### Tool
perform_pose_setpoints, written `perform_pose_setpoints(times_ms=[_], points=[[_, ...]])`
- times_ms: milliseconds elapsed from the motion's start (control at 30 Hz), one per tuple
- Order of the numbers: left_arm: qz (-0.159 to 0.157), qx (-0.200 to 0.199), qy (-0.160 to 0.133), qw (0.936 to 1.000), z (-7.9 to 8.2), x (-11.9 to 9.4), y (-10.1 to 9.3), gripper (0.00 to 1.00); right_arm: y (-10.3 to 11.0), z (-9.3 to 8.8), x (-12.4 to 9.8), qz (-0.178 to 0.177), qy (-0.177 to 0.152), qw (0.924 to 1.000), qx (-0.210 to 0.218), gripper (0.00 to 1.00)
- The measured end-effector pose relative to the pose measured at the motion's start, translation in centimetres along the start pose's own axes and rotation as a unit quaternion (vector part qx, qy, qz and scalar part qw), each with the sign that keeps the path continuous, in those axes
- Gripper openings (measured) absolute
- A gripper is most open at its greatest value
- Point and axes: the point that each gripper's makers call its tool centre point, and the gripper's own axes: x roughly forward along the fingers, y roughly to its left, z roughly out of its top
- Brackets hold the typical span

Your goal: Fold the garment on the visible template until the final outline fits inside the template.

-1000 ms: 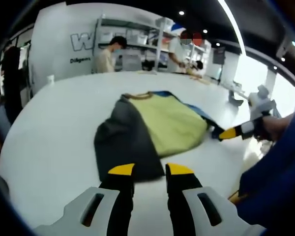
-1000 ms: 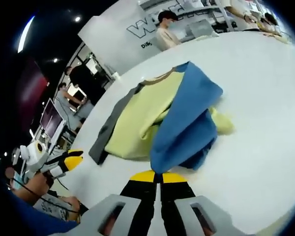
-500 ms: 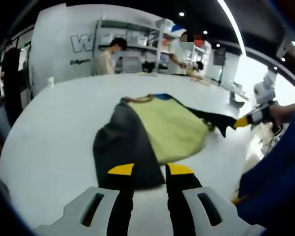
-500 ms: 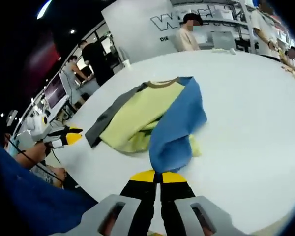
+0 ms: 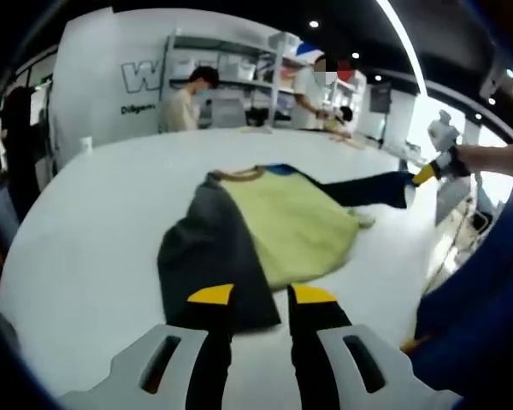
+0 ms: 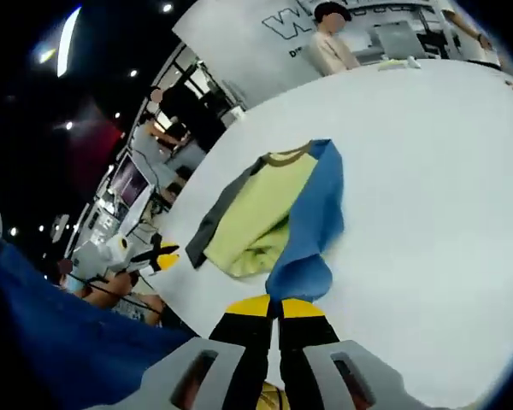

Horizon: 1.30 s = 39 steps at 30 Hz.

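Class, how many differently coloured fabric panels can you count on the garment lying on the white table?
3. A dark grey panel nearest the left tool, a yellow-green panel in the middle, and a blue panel pulled out by the right tool. Folds may hide more.

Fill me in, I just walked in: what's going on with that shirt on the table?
A person with a gripper in each hand is folding a garment on a white table. The right gripper is shut on the blue sleeve and holds it stretched out away from the yellow body. The left gripper hovers open just short of the dark grey sleeve. The garment lies partly spread, not yet folded up.
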Motion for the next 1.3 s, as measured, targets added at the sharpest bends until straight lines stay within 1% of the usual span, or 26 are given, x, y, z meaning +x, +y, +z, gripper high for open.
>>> perform_pose_setpoints(times_ms=[67,167,267,300,400,433,600,667,767,833,900,967,1067,1100,1133,1200,1300], points=[[-0.001,0.000,0.000,1.0000,0.1,0.1,-0.2,0.22,-0.3,0.2,-0.4,0.013,0.011,0.9998,-0.007,0.00],[-0.002,0.005,0.000,1.0000,0.4,0.1,-0.9,0.22,-1.2,-0.1,-1.0,0.026,0.044,0.9984,-0.025,0.00],[0.000,0.004,-0.003,1.0000,0.5,-0.1,-0.8,0.22,-2.0,0.0,-1.3,0.033,0.057,0.9970,-0.040,0.00],[0.002,0.003,-0.003,1.0000,0.6,0.0,-1.1,0.22,-2.2,-0.1,-1.5,0.038,0.063,0.9967,-0.034,0.00],[0.004,0.003,-0.004,1.0000,0.6,0.1,-1.5,0.22,-3.2,0.0,-2.0,0.041,0.072,0.9959,-0.037,0.00],[0.005,0.004,-0.002,1.0000,0.7,0.1,-1.9,0.22,-4.1,0.2,-2.5,0.041,0.075,0.9956,-0.038,0.00],[0.008,0.003,0.000,1.0000,0.5,0.3,-2.4,0.22,-5.4,1.0,-3.9,0.049,0.071,0.9959,-0.028,0.00],[0.009,0.002,-0.001,1.0000,0.7,0.5,-3.0,0.22,-6.3,1.5,-4.6,0.054,0.069,0.9959,-0.021,0.00],[0.009,0.001,-0.003,1.0000,0.9,0.7,-4.0,0.22,-7.0,2.0,-5.3,0.071,0.074,0.9948,-0.005,0.00],[0.010,0.001,-0.003,0.9999,1.0,0.9,-4.4,0.22,-7.6,2.1,-5.7,0.084,0.085,0.9928,0.005,0.00],[0.012,0.001,-0.004,0.9999,1.1,0.9,-4.9,0.22,-8.5,2.3,-5.9,0.089,0.094,0.9916,0.006,0.00],[0.012,0.000,-0.005,0.9999,1.2,0.9,-5.0,0.22,-9.0,2.6,-6.1,0.097,0.099,0.9903,0.014,0.00],[0.023,-0.001,-0.004,0.9997,1.1,0.9,-5.5,0.22,-9.7,2.9,-6.2,0.113,0.107,0.9877,0.019,0.00],[0.025,-0.001,-0.003,0.9997,1.0,0.9,-5.5,0.22,-9.6,2.7,-6.2,0.120,0.117,0.9857,0.019,0.00],[0.027,-0.002,-0.003,0.9996,1.0,0.8,-5.7,0.22,-9.6,2.7,-6.2,0.122,0.119,0.9852,0.018,0.00],[0.031,-0.003,-0.002,0.9995,0.9,0.8,-5.9,0.22,-10.0,2.5,-6.2,0.126,0.128,0.9836,0.014,0.00],[0.035,-0.006,-0.001,0.9994,0.8,0.8,-6.4,0.22,-10.6,2.2,-6.2,0.136,0.142,0.9802,0.019,0.00]])
